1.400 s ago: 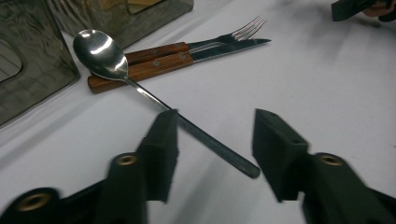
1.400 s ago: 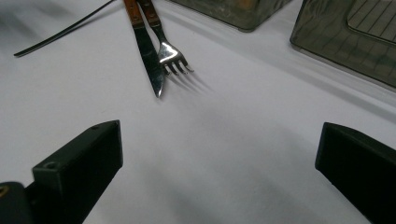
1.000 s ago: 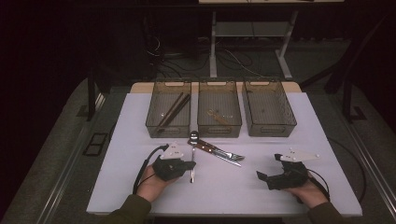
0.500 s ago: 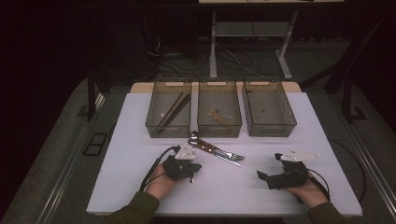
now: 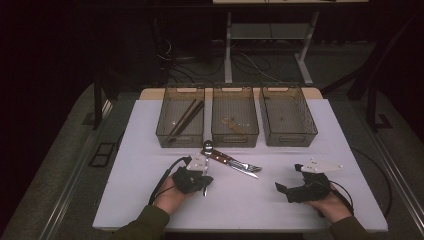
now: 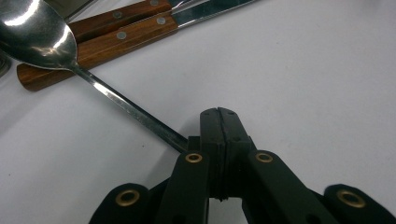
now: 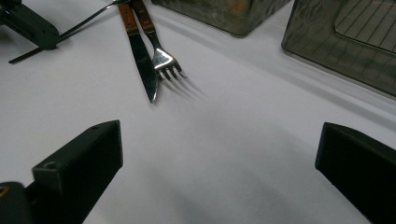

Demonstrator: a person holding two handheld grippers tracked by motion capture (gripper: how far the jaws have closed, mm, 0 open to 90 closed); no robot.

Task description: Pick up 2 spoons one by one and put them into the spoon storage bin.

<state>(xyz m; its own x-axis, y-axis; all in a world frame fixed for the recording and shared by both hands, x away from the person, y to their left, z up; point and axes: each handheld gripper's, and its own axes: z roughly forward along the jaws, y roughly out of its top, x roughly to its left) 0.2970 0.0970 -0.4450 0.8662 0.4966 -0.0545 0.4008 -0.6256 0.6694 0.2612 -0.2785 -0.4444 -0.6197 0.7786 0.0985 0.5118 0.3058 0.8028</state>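
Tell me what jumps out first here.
The left gripper is shut on a spoon handle at the table's near-left. Just beyond lie a wood-handled knife and fork, side by side at the centre. Three bins line the far edge; the right gripper rests open at near-right.

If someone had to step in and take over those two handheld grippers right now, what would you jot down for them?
Left gripper: shut on the spoon handle, bowl resting by the knife and fork.
Right gripper: open, holding nothing, over bare table.
Things: knife and fork lie side by side on the table before the three bins; left bin holds chopsticks, middle bin a small item I can't identify, right bin looks empty.
Done: spoon gripped.
Left: probably bin the spoon, then the knife and fork.
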